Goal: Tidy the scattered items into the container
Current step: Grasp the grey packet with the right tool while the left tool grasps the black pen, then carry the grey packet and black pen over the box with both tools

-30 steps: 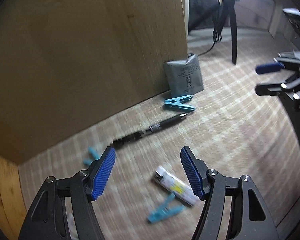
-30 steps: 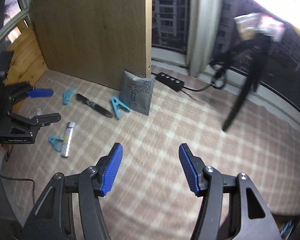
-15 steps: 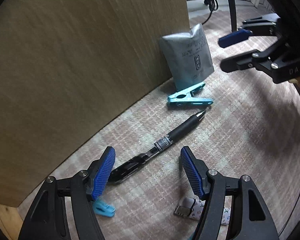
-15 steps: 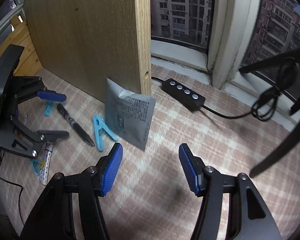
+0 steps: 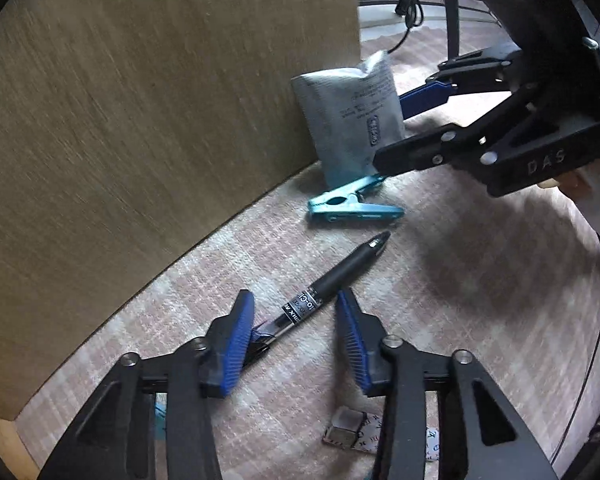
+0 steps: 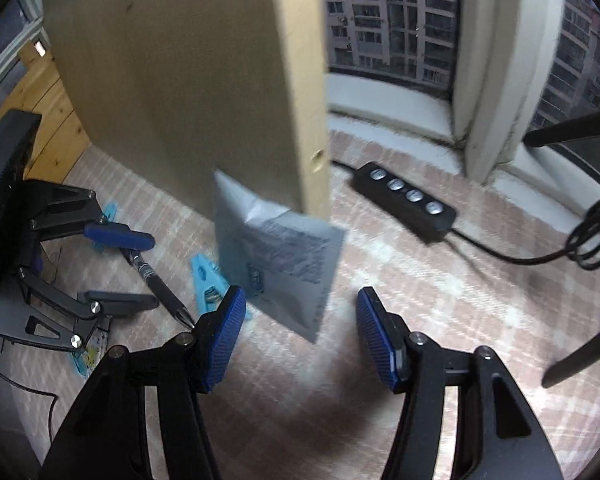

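Note:
A black pen [image 5: 340, 272] lies on the checked cloth, its rear end between the fingers of my left gripper [image 5: 296, 336]. The jaws are closing; the left pad [image 5: 236, 340] is at the pen's clip end, the right pad stands clear of it. From the right wrist view the left gripper [image 6: 140, 270] straddles the pen [image 6: 156, 280]. A grey sachet [image 6: 276, 256] leans on the wooden board [image 6: 200, 80]. My right gripper [image 6: 300, 332] is open just in front of the sachet's lower corner. No container is in view.
A blue clothespin [image 5: 352, 206] lies between pen and sachet [image 5: 352, 120]; another blue clip [image 6: 110, 210] sits behind the left gripper. A small printed tube [image 5: 348, 434] lies near me. A black power strip [image 6: 408, 200] and cable run along the window sill; a dark tripod leg [image 6: 580, 344] crosses at the right.
The left jaws have narrowed around the pen's rear end. The right gripper has come lower and nearer to the sachet, still wide.

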The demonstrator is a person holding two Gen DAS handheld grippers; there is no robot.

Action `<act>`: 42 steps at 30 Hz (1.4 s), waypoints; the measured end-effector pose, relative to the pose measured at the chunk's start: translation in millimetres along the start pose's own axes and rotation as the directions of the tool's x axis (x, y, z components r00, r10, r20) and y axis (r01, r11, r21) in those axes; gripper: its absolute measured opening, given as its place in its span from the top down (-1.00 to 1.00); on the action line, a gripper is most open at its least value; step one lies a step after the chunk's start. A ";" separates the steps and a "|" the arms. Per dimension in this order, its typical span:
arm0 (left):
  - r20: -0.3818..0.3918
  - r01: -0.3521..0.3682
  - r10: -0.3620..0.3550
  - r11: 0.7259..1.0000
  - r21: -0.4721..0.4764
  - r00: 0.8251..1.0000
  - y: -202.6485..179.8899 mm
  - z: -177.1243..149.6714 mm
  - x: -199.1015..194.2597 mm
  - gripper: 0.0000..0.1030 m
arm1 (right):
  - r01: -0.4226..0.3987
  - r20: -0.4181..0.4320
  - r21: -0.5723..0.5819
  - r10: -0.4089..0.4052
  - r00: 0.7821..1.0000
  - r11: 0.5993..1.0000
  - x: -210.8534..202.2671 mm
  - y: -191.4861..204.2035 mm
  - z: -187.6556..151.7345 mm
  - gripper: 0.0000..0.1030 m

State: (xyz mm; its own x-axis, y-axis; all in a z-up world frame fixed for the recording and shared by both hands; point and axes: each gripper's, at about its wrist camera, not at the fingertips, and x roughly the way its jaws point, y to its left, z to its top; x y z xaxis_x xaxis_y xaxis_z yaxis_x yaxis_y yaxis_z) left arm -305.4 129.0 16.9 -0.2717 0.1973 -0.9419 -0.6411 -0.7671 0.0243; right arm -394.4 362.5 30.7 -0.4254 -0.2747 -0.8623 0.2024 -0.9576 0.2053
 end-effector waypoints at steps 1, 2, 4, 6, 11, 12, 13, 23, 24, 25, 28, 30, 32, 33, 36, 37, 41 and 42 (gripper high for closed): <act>-0.001 -0.001 0.001 1.000 0.005 1.000 -3.1 -1.1 -0.7 0.43 | 0.005 0.000 -0.006 -0.005 1.000 1.000 0.3 2.2 -0.3 -0.10; -0.001 -0.005 0.005 1.000 0.010 1.000 -6.4 -2.2 -1.3 0.54 | 0.002 -0.001 -0.006 -0.002 1.000 1.000 0.3 4.0 -0.4 -0.07; -0.003 -0.025 0.025 1.000 0.018 1.000 -14.7 -4.7 -2.3 0.64 | -0.021 -0.003 0.011 0.021 1.000 1.000 0.6 5.4 -0.3 0.12; -0.012 -0.030 0.030 1.000 0.004 0.999 -18.0 -6.0 -2.7 0.71 | -0.027 0.003 0.028 0.027 1.000 0.999 0.5 5.9 0.3 0.37; -0.018 -0.038 0.036 0.997 -0.065 0.999 -20.6 -12.2 -4.0 0.75 | -0.040 0.022 0.066 0.038 0.999 0.997 -1.3 5.3 -2.7 0.70; -0.018 -0.040 0.038 0.996 -0.082 0.999 -20.5 -13.5 -4.3 0.75 | -0.047 0.022 0.071 0.046 0.999 0.996 -2.1 5.3 -4.2 0.84; -0.017 -0.042 0.041 0.993 -0.108 0.999 -20.0 -14.9 -4.7 0.76 | -0.047 0.020 0.072 0.046 0.999 0.996 -3.1 5.9 -5.7 0.85; -0.027 -0.060 0.054 0.939 -0.339 0.998 -7.3 -31.3 -12.5 0.80 | -0.042 0.090 0.120 0.032 0.995 0.992 -44.3 10.3 -29.9 0.98; -0.022 -0.060 0.056 0.935 -0.349 0.998 -7.6 -33.0 -15.6 0.80 | -0.039 0.094 0.122 0.028 0.995 0.992 -49.8 9.4 -33.1 0.98; -0.016 -0.060 0.058 0.933 -0.354 0.998 -8.5 -34.1 -19.0 0.80 | -0.035 0.097 0.124 0.023 0.995 0.992 -54.5 5.6 -35.6 0.98; 0.001 -0.062 0.068 0.927 -0.370 0.998 -12.8 -35.0 -32.6 0.80 | -0.031 0.112 0.147 0.014 0.994 0.989 -67.2 9.9 -42.5 0.98; 0.018 -0.058 0.071 0.923 -0.380 0.997 -18.8 -33.2 -44.7 0.80 | -0.031 0.126 0.164 0.010 0.992 0.986 -81.2 3.8 -49.3 0.98; 0.034 -0.046 0.064 0.921 -0.386 0.997 -27.4 -29.9 -55.2 0.80 | -0.020 0.140 0.176 -0.004 0.990 0.984 -99.6 2.9 -59.1 0.98; 0.043 -0.038 0.059 0.922 -0.386 0.997 -32.6 -27.9 -59.7 0.80 | -0.013 0.144 0.184 -0.014 0.990 0.983 -109.2 2.4 -63.7 0.98; 0.074 -0.027 0.057 0.937 -0.349 0.996 -62.8 -16.3 -74.3 0.80 | 0.009 0.144 0.219 -0.041 0.989 0.976 -142.5 -10.7 -83.7 0.98; 0.082 -0.013 0.043 0.942 -0.336 0.996 -62.6 -4.4 -72.9 0.80 | 0.012 0.145 0.232 -0.047 0.988 0.973 -149.7 -13.8 -90.4 0.98; 0.127 0.046 -0.012 0.962 -0.269 0.992 -96.7 2.3 -89.0 0.80 | 0.059 0.146 0.308 -0.109 0.983 0.949 -192.5 -36.6 -133.9 0.98; 0.140 0.062 -0.028 0.967 -0.246 0.990 -111.7 6.5 -91.0 0.80 | 0.067 0.148 0.327 -0.121 0.982 0.943 -204.0 -42.9 -146.1 0.98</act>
State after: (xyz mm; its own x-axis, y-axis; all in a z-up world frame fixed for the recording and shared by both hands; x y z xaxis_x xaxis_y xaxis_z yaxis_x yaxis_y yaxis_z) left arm -213.8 200.6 102.1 -0.3516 0.3021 -0.8861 -0.4603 -0.8800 -0.1174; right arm -187.4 472.3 130.2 -0.5725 -0.1667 -0.8028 -0.1260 -0.9496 0.2871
